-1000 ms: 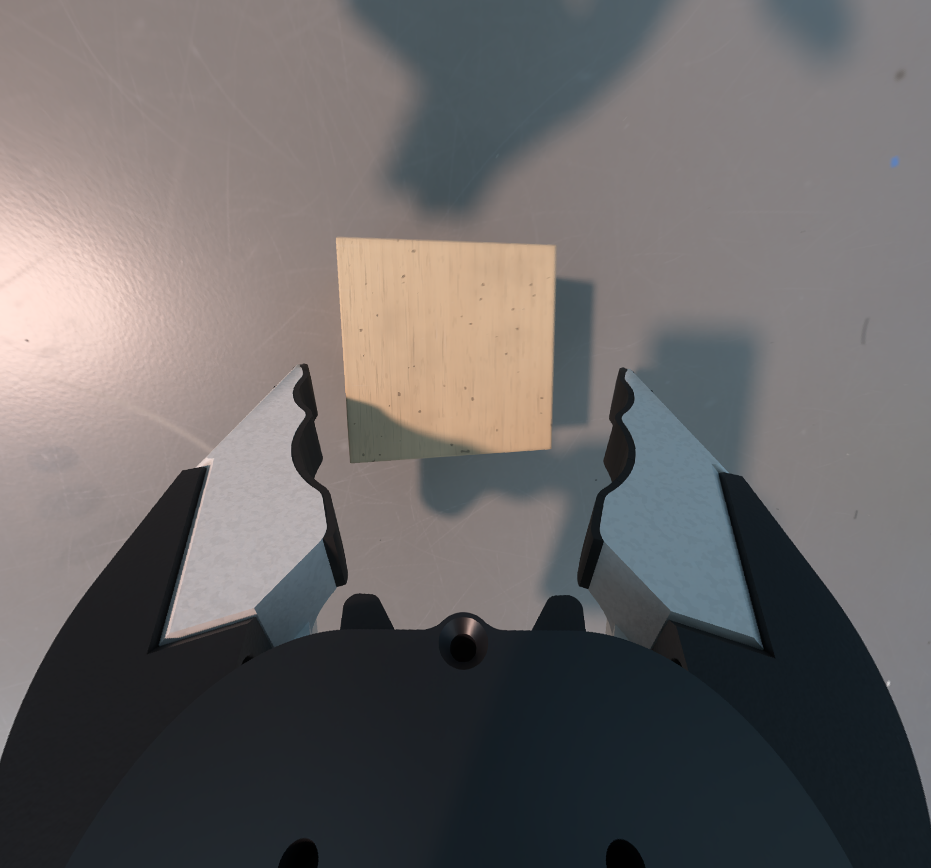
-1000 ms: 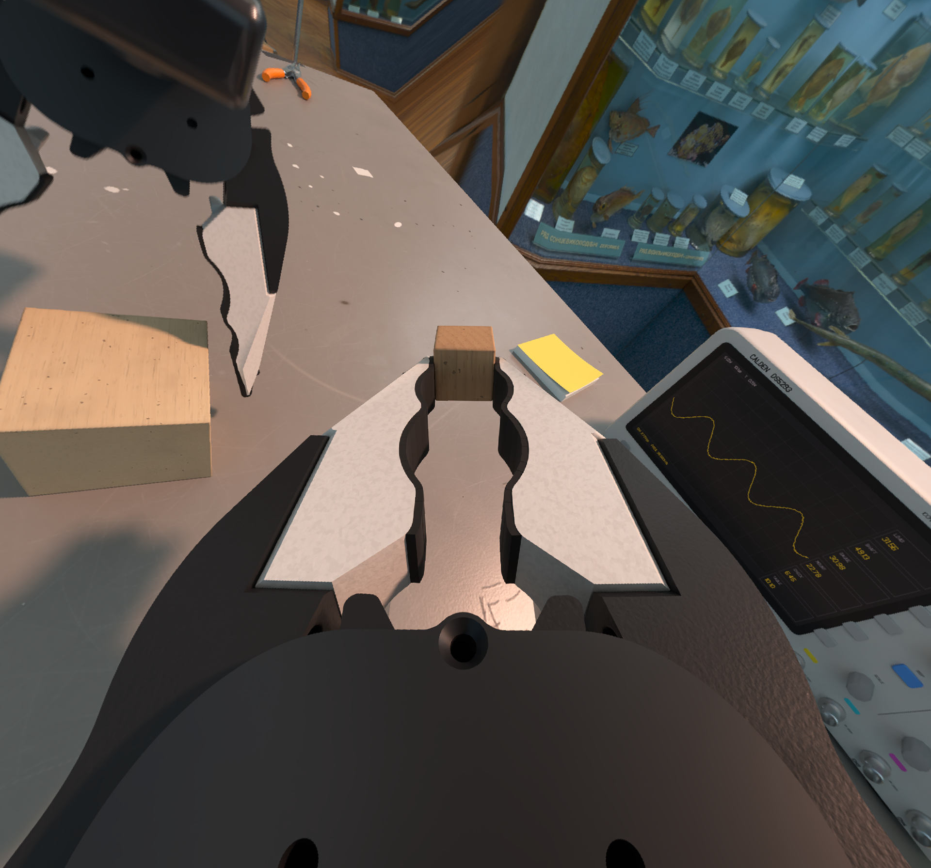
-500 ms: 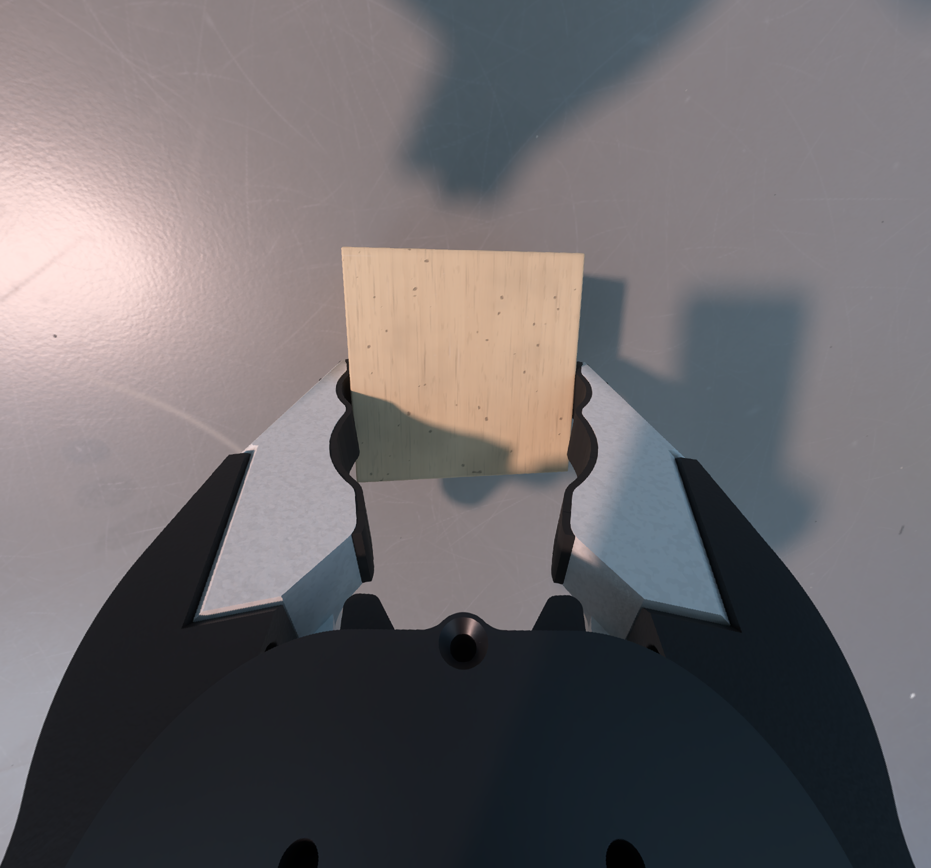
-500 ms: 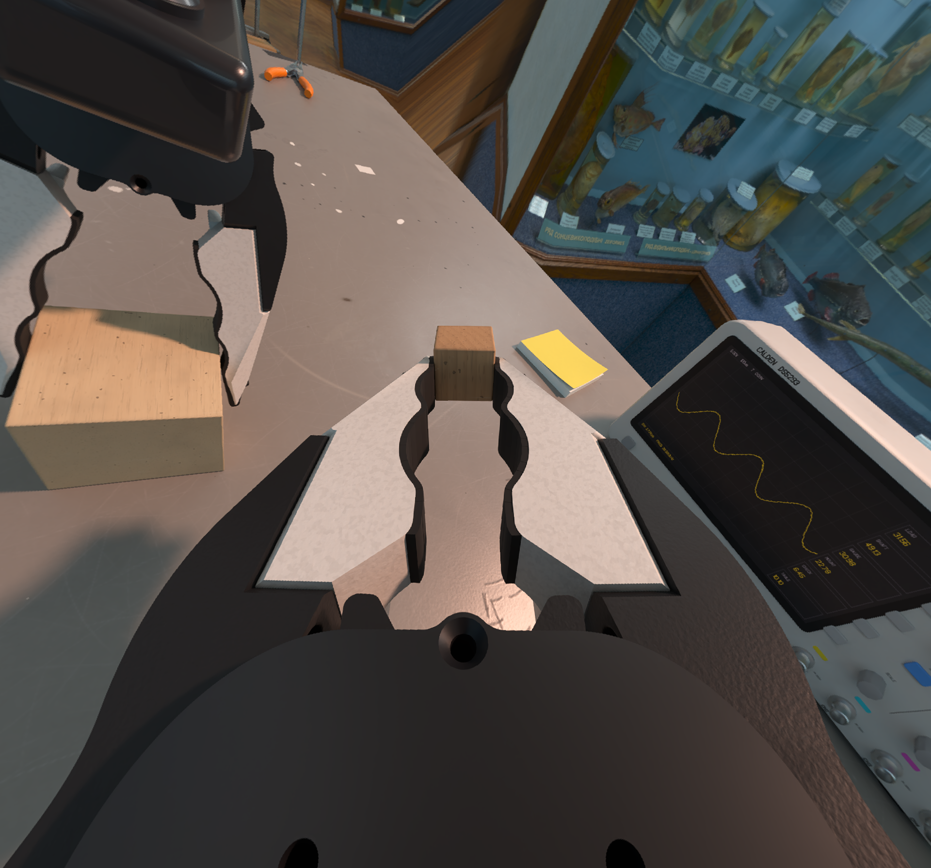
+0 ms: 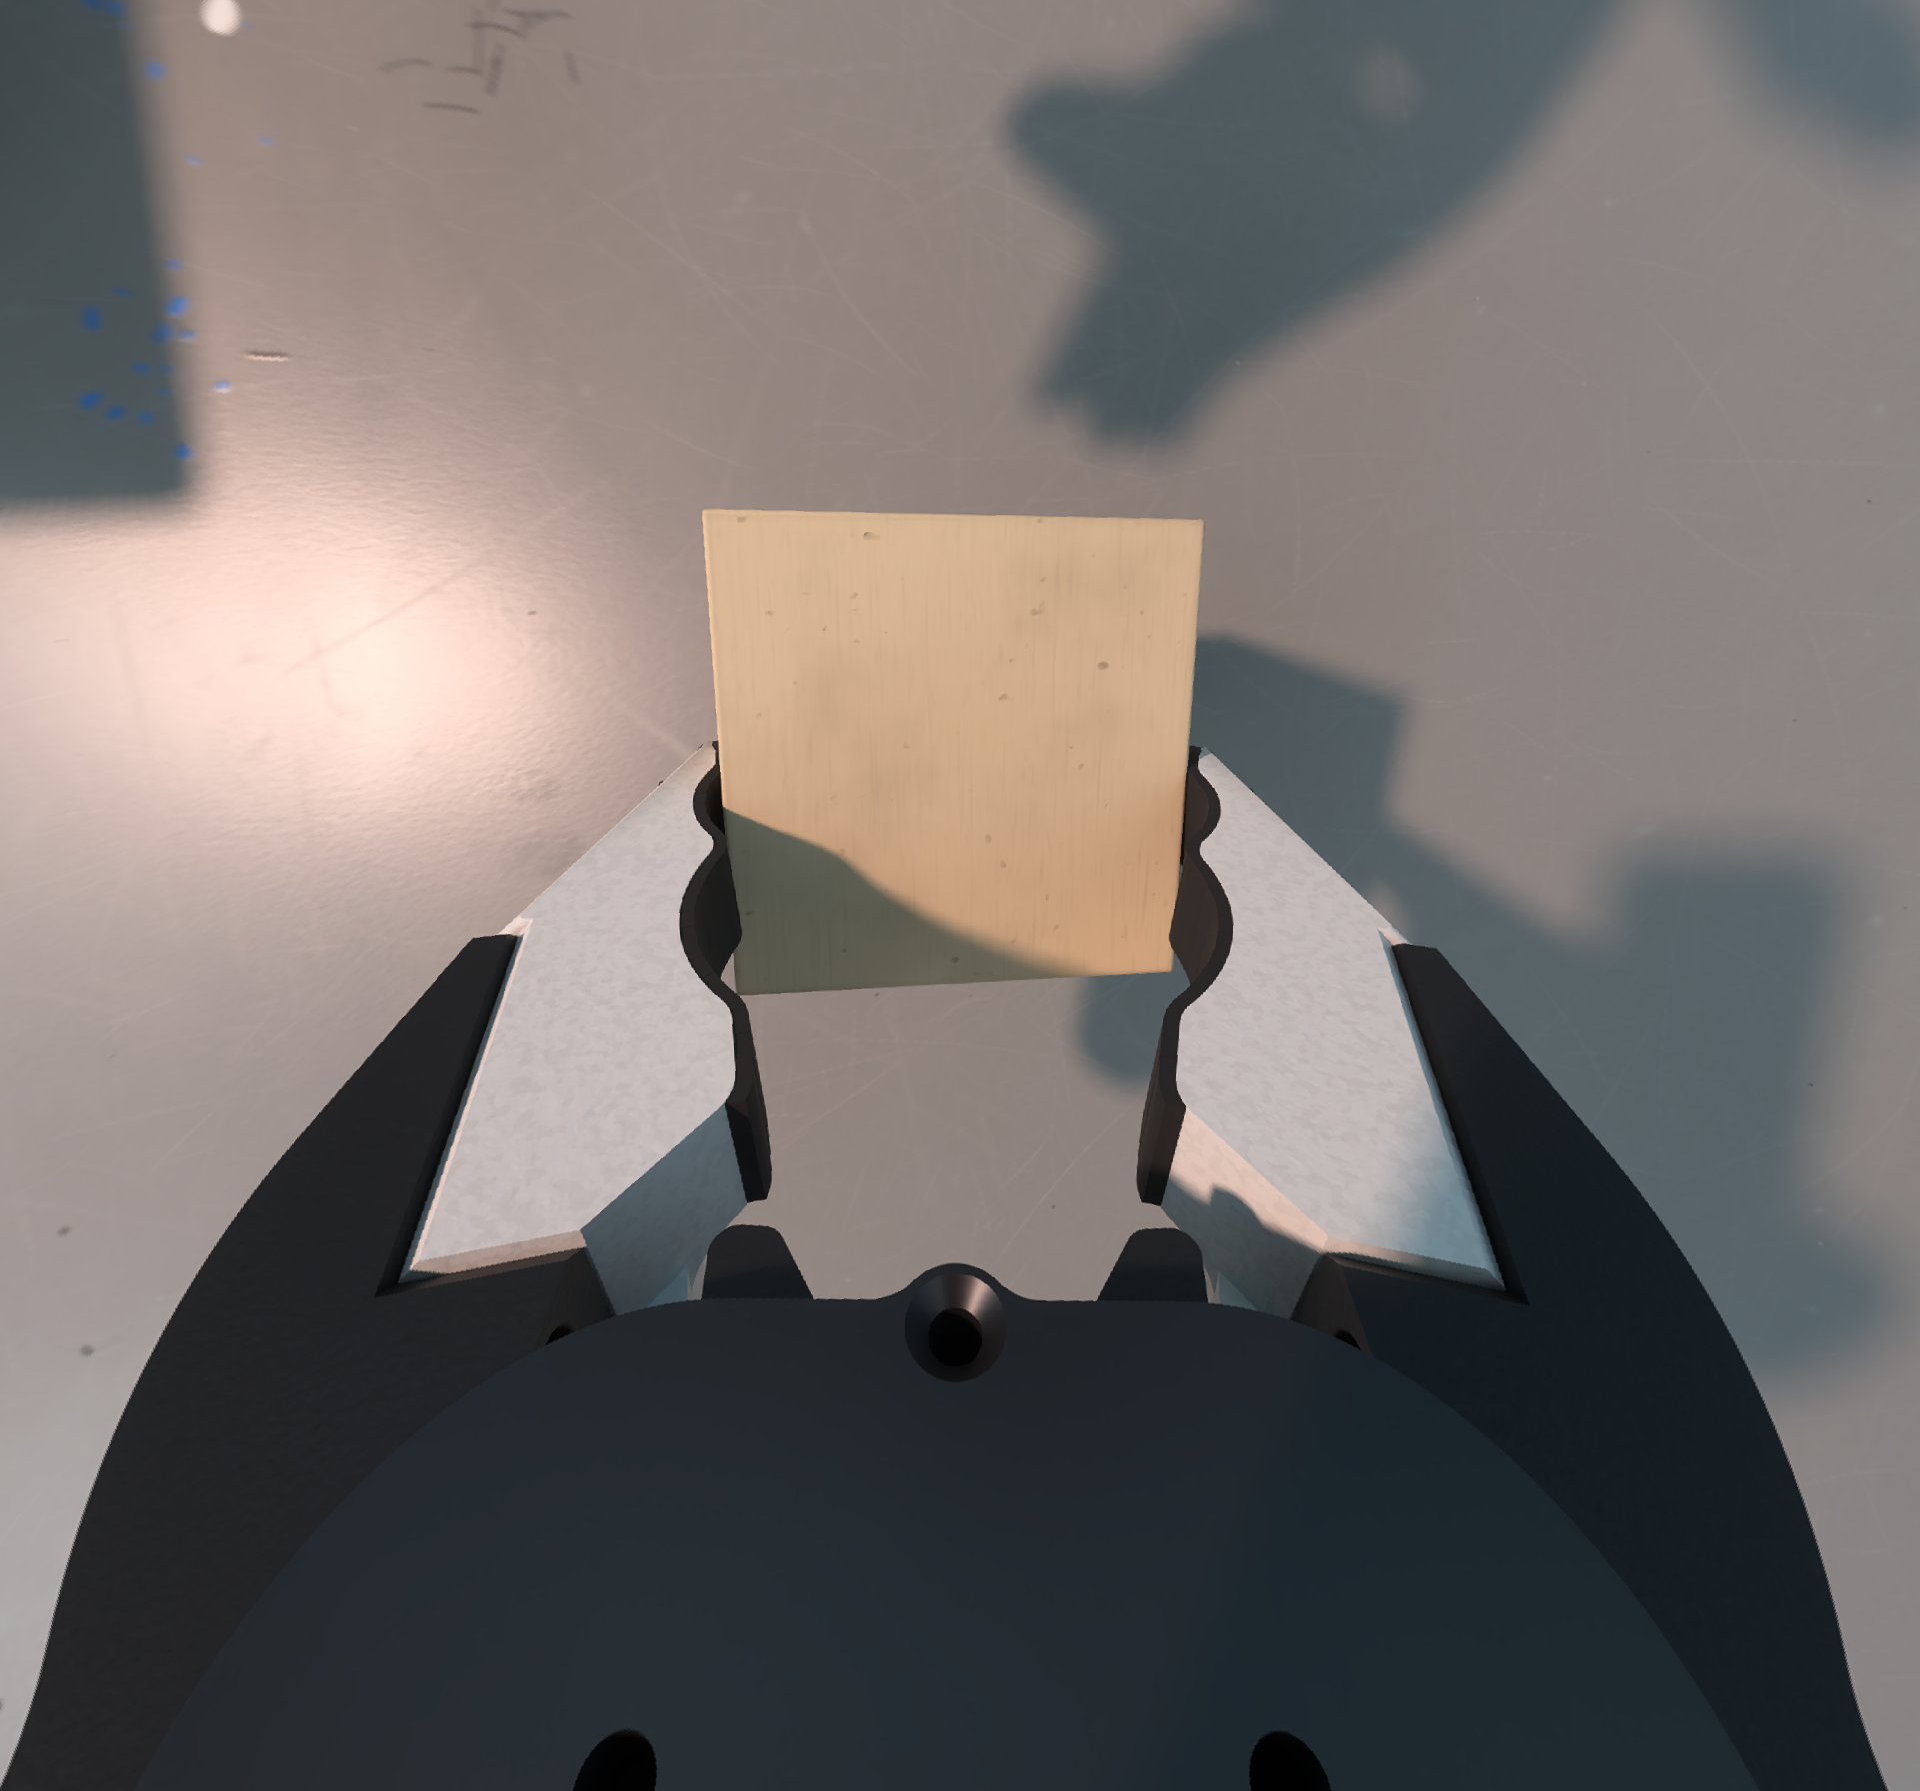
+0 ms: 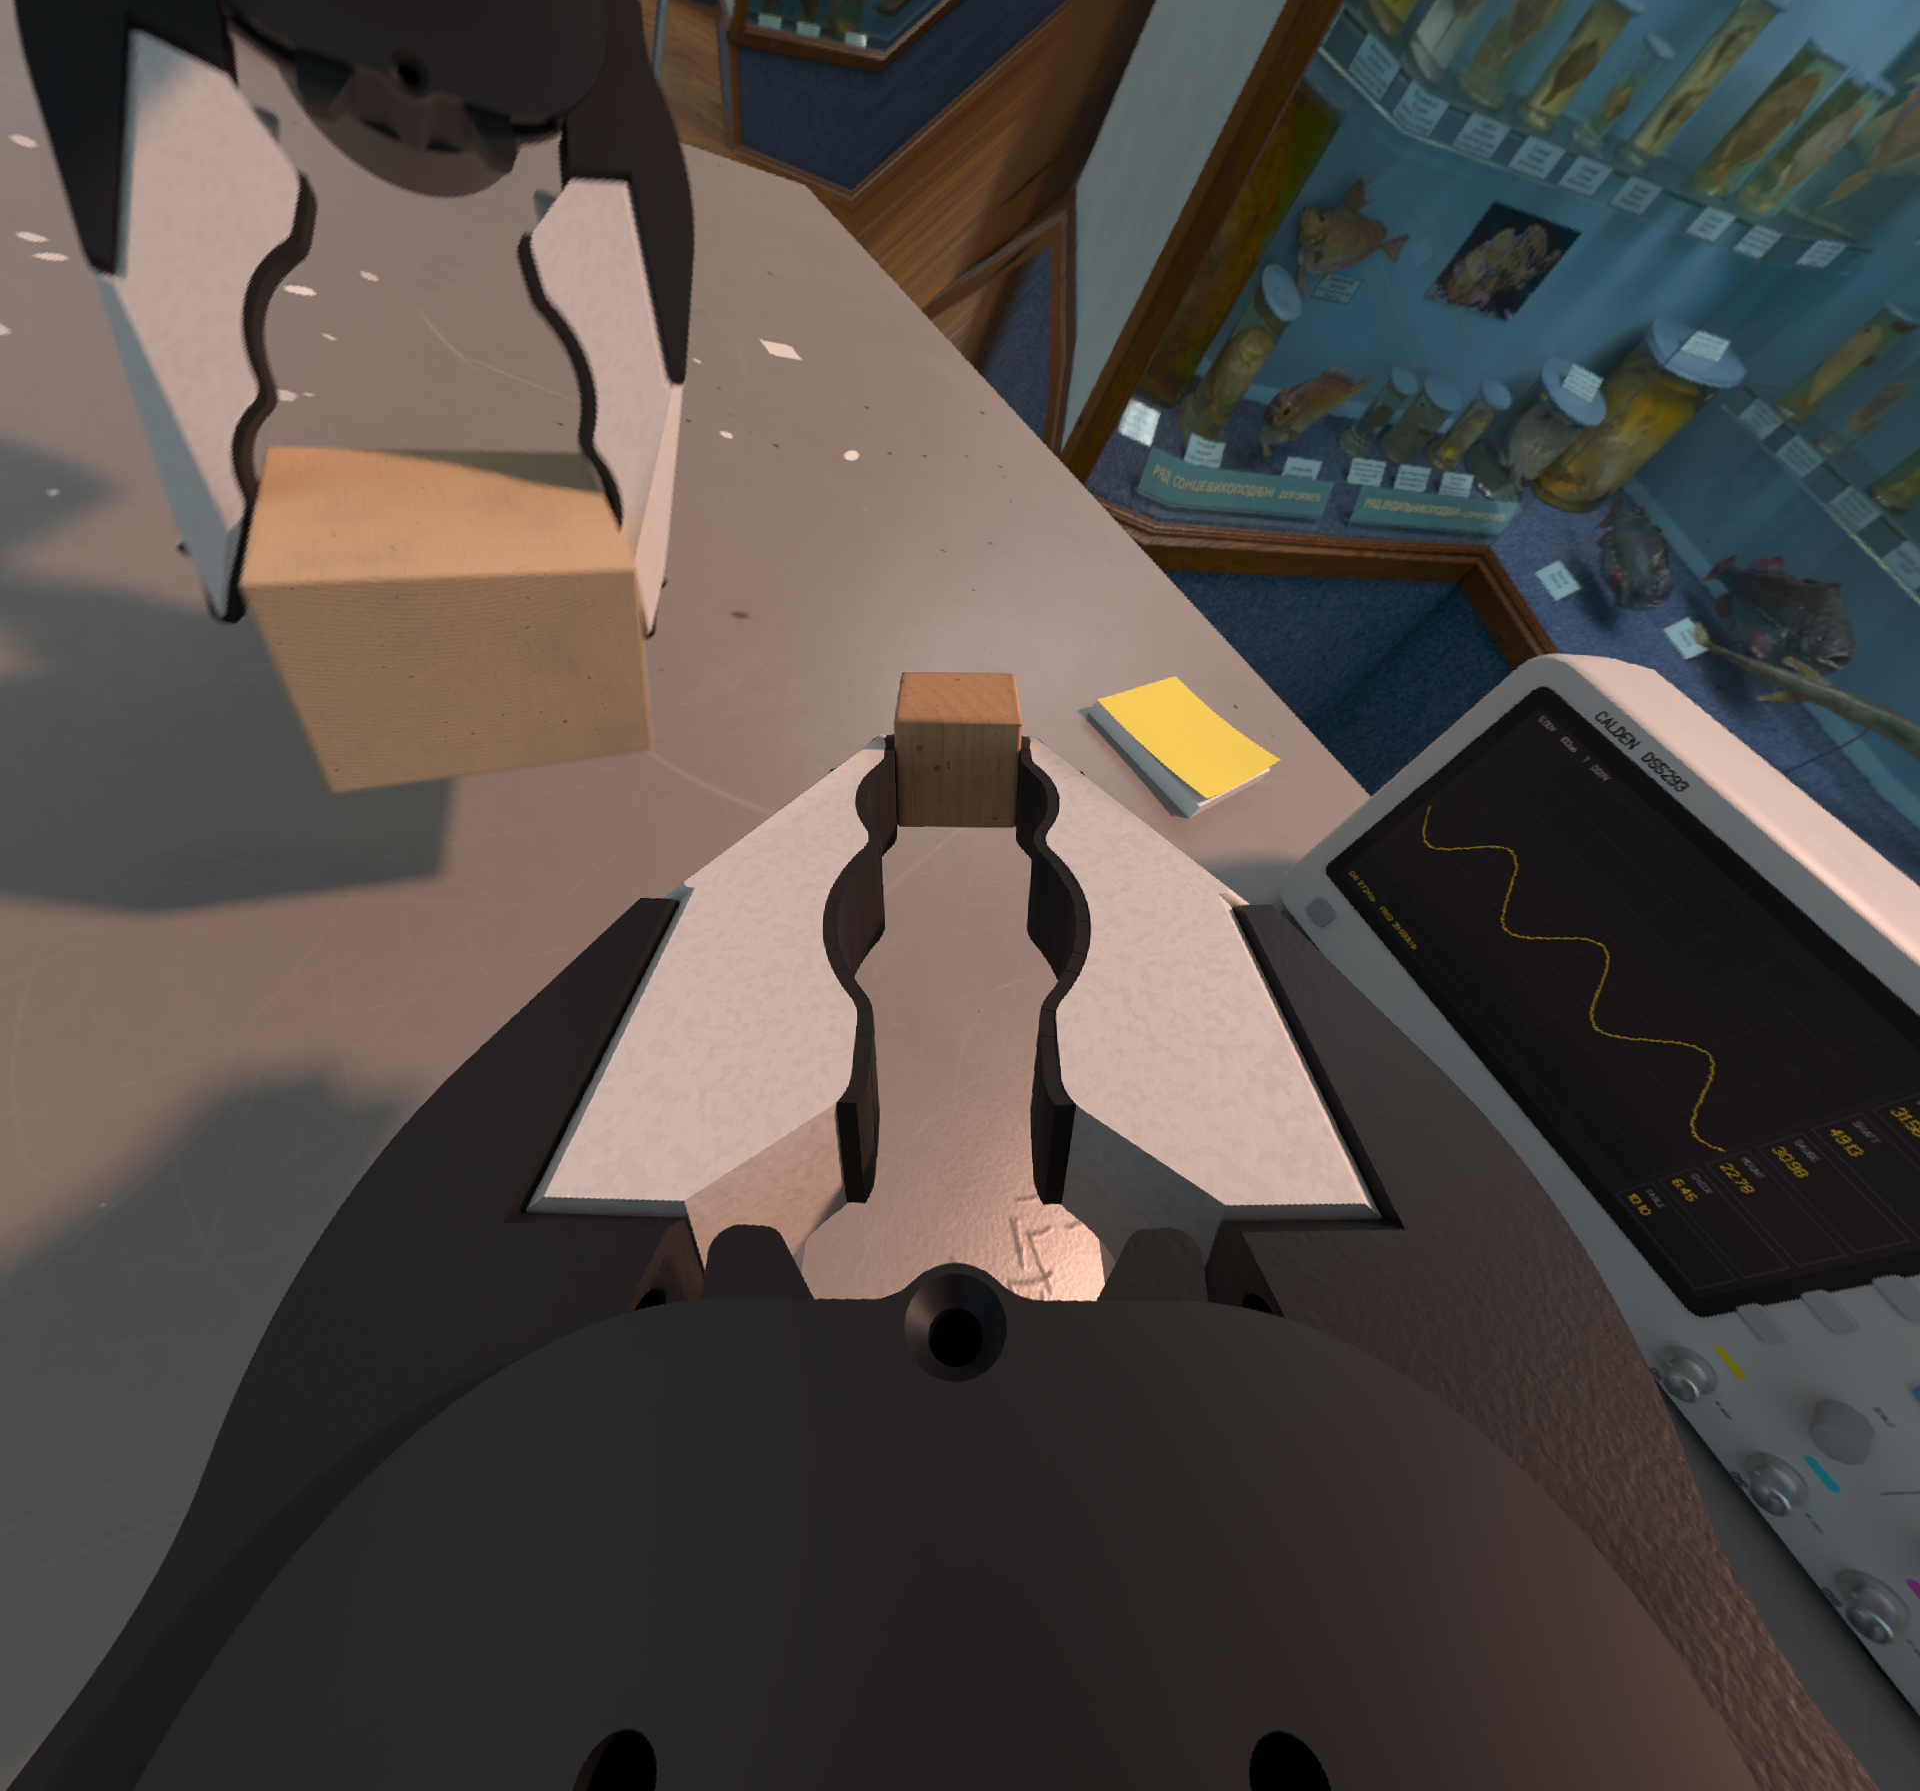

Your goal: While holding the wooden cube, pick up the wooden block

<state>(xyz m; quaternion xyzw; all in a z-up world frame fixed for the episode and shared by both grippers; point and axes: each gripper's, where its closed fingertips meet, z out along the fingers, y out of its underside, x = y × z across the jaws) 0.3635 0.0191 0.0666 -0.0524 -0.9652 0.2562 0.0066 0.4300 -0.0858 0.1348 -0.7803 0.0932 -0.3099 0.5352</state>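
My left gripper (image 5: 951,775) is shut on the pale wooden block (image 5: 951,754), its two fingers pressed to the block's left and right sides. In the right wrist view the same left gripper (image 6: 426,536) holds the block (image 6: 447,619) above the grey table (image 6: 831,546), with the block's shadow below it. My right gripper (image 6: 956,754) is shut on the small brown wooden cube (image 6: 956,749), held at its fingertips above the table.
A yellow sticky-note pad (image 6: 1184,744) lies near the table's right edge. A white oscilloscope (image 6: 1621,1014) with a dark screen stands at the right. Beyond the table edge are blue display cases with jars (image 6: 1558,287). Gripper shadows fall on the table (image 5: 1351,235).
My left gripper came down around the block, closed on its sides, and lifted it off the table. The right gripper kept the cube and barely moved.
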